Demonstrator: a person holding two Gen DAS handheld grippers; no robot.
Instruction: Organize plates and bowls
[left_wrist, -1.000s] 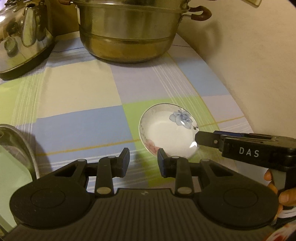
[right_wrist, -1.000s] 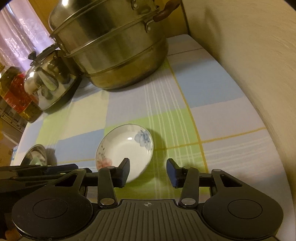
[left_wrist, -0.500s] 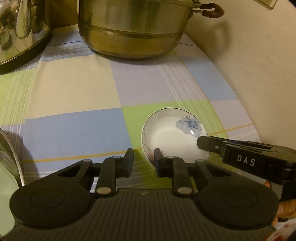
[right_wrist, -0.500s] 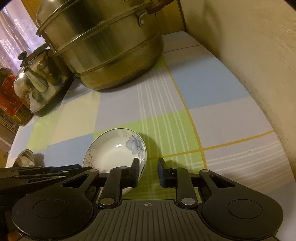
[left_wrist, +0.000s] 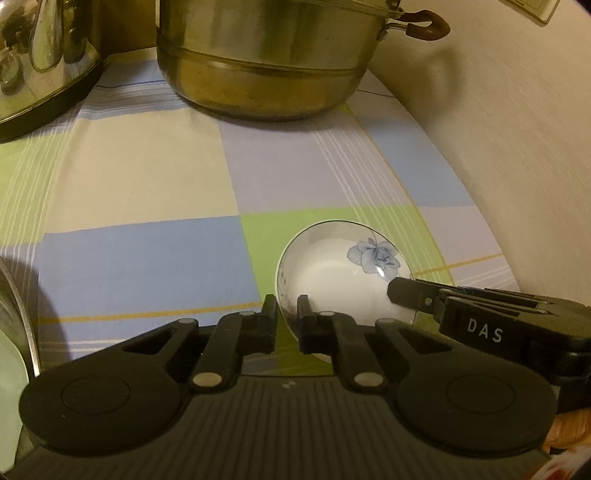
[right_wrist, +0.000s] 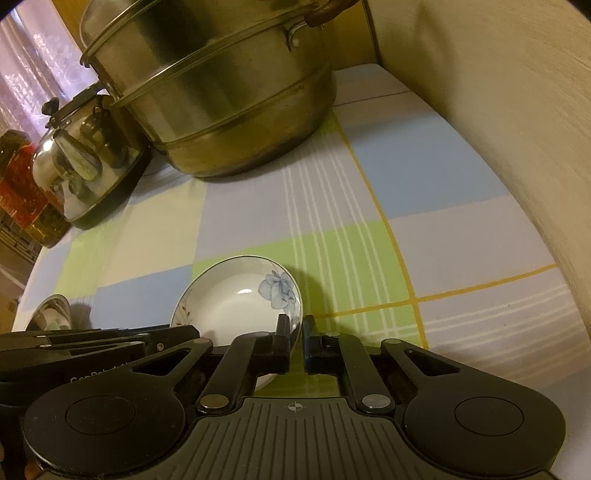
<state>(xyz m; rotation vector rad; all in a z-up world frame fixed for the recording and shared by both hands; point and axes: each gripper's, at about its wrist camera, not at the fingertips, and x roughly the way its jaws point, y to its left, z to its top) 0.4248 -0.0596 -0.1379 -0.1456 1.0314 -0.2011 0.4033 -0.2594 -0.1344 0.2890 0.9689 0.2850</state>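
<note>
Checked tablecloth (left_wrist: 140, 192) under bowl (left_wrist: 332, 280) (both grippers clamped).

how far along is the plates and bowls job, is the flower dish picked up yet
Early stage. Done: both claws have just closed on the floral dish, the left claw on its near-left rim, the right claw on the opposite rim. In hand: that two-sided grip; whether the dish has left the checked tablecloth cannot be told. Left: lifting it and placing it. A metal bowl sits off to the left.

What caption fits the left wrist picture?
Both grippers, left gripper and right gripper, pinch opposite rims of a small white flower-painted bowl on checked tablecloth.
</note>
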